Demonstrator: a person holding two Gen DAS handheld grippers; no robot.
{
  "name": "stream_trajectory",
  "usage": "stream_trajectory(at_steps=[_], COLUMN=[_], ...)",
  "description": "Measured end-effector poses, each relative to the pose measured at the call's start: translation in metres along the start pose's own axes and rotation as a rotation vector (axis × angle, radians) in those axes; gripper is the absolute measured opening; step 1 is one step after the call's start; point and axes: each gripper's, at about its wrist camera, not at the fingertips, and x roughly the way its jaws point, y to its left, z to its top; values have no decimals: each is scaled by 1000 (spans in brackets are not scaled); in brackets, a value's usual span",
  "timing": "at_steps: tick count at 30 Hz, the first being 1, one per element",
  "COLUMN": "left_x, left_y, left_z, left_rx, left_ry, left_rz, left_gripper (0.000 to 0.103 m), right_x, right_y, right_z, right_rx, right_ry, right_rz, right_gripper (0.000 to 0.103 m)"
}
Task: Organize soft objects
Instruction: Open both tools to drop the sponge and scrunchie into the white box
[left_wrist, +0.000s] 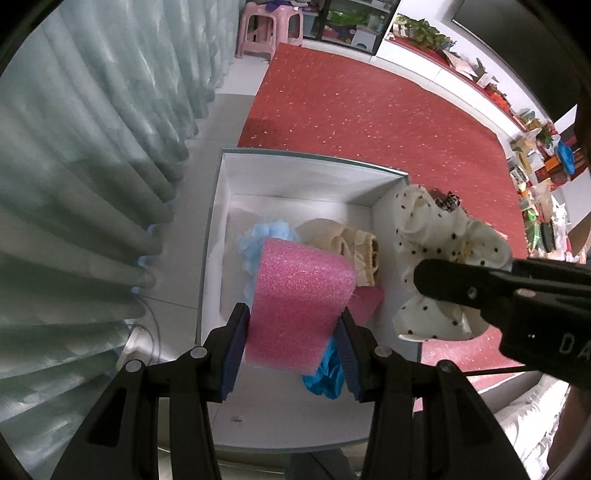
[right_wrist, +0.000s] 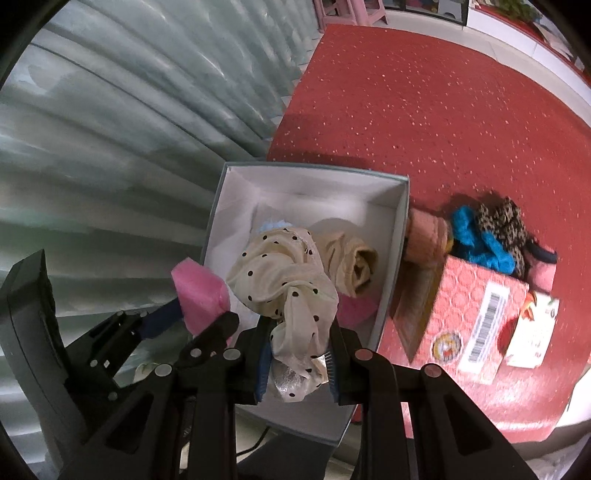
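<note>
My left gripper (left_wrist: 291, 332) is shut on a pink foam sheet (left_wrist: 295, 306) and holds it over the open white box (left_wrist: 258, 173). My right gripper (right_wrist: 297, 354) is shut on a cream polka-dot cloth (right_wrist: 291, 291), also held over the box (right_wrist: 236, 206). In the box lie a light blue fluffy piece (left_wrist: 258, 236), a beige knitted item (left_wrist: 351, 240), another pink piece (left_wrist: 365, 302) and a bright blue cloth (left_wrist: 325, 373). In the left wrist view the right gripper's finger (left_wrist: 461, 284) crosses the polka-dot cloth (left_wrist: 436, 236) at the box's right edge.
The box sits on a red carpet (right_wrist: 424, 110) beside pale green curtains (left_wrist: 74, 184). Right of it a pink patterned carton (right_wrist: 476, 306) has a pile of soft items: peach (right_wrist: 424, 236), blue (right_wrist: 476, 240), leopard-print (right_wrist: 506, 225). A pink stool (left_wrist: 266, 33) and shelves stand far back.
</note>
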Motion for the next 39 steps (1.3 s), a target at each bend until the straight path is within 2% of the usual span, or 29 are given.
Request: stream_trajectory(at_steps=[7, 25, 39], left_x=[11, 37, 42], left_y=[2, 13, 13], left_z=[9, 0, 0], left_rx=[-10, -53, -53], left_ry=[14, 82, 103], left_rz=[18, 21, 10], left_gripper=[49, 49, 50], right_x=[10, 27, 41], right_y=[1, 5, 6], right_z=[17, 25, 33], right_rx=[-15, -35, -51], right_ry=[18, 66, 91], right_rz=[-10, -44, -45], right_gripper=[26, 26, 26])
